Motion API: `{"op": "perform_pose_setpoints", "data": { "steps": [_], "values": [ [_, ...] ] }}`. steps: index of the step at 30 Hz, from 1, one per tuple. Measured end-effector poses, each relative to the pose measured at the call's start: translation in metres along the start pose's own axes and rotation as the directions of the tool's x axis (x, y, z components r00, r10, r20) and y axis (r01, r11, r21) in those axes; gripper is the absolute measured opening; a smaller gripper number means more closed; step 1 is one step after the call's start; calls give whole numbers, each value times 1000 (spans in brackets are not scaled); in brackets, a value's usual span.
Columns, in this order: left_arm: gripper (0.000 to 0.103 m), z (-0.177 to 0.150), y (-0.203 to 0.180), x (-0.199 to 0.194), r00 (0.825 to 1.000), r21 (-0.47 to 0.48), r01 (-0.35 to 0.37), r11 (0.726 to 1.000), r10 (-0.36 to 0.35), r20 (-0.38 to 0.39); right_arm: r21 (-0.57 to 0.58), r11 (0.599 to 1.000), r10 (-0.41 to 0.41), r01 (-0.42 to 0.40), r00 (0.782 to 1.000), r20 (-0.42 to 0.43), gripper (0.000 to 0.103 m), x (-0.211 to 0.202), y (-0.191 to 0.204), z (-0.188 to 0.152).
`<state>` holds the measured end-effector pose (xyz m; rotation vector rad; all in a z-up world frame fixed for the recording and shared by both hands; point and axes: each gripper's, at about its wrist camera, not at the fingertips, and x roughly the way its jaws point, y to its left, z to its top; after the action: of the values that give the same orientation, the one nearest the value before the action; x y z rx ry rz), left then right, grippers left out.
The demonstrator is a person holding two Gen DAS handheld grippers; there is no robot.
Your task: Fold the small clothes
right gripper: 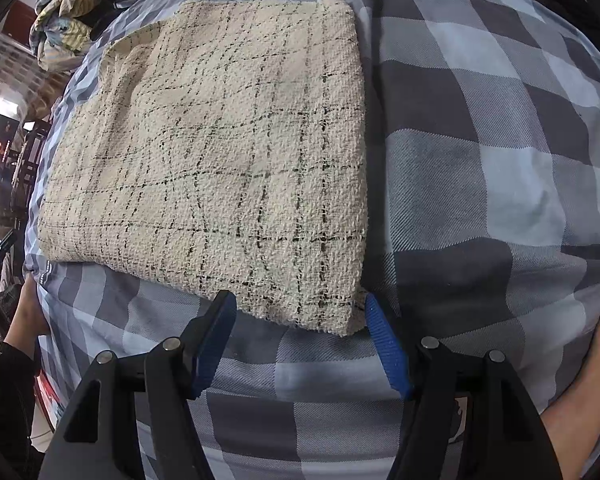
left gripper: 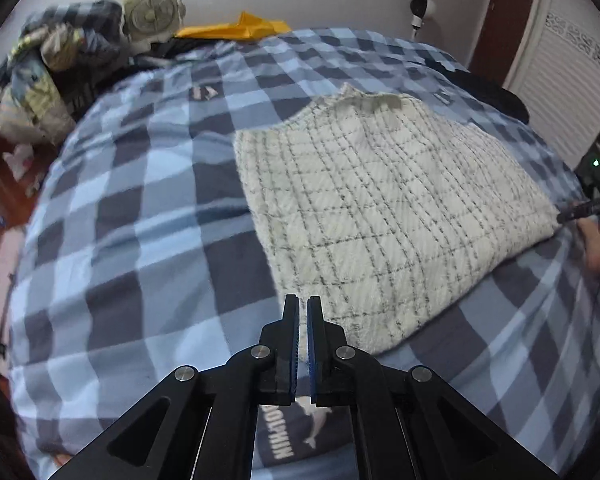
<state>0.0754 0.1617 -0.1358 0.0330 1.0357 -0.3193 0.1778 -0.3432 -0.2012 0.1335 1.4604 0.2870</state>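
Cream tweed garment (right gripper: 220,152) lies folded on the checked bed cover (right gripper: 480,160), centre frame. Right gripper (right gripper: 300,316) stands wide, empty, at its lower corner. Left gripper (left gripper: 303,308) is closed on nothing.

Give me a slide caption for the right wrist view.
Open right gripper poised at the near corner of a folded cream plaid garment lying on a blue checked bedspread.

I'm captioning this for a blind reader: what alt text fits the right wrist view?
A folded cream tweed garment lies on a blue checked bedspread. The right gripper is open, its blue fingers straddling the garment's near corner.
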Motion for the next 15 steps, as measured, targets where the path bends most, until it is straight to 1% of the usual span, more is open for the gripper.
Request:
{"op": "perform_pose_setpoints", "data": {
  "steps": [1,2,3,5,7,10,11,13,15],
  "values": [
    [2,0,0,2,998,-6,55,998,-55,-13,-3,1000,0,0,1000,4,63,-1,0,0],
    [2,-2,-2,3,996,0,85,996,-85,-26,-5,1000,0,0,1000,7,63,-1,0,0],
    [2,-3,-7,5,994,21,108,994,-107,-37,-8,1000,1,-1,1000,17,63,-3,0,0],
    [2,-5,-16,5,994,55,108,993,-107,-19,-18,1000,8,-7,999,34,63,-5,0,0],
    [2,-5,-23,7,986,91,164,982,-162,-30,-35,999,20,-19,999,44,63,-8,0,1],
    [2,-4,-30,16,987,116,143,983,-133,-89,-35,999,28,-27,999,41,63,-8,-2,2],
    [2,-4,-32,20,990,123,113,986,-101,-103,-32,999,26,-25,999,38,63,-7,-3,2],
    [2,-4,-32,23,993,143,55,988,-39,-109,-23,999,25,-24,999,29,63,-4,-4,2],
    [2,-5,-27,24,995,125,39,991,-27,-100,-17,999,29,-28,999,22,63,-2,-4,1]
  ]
}}
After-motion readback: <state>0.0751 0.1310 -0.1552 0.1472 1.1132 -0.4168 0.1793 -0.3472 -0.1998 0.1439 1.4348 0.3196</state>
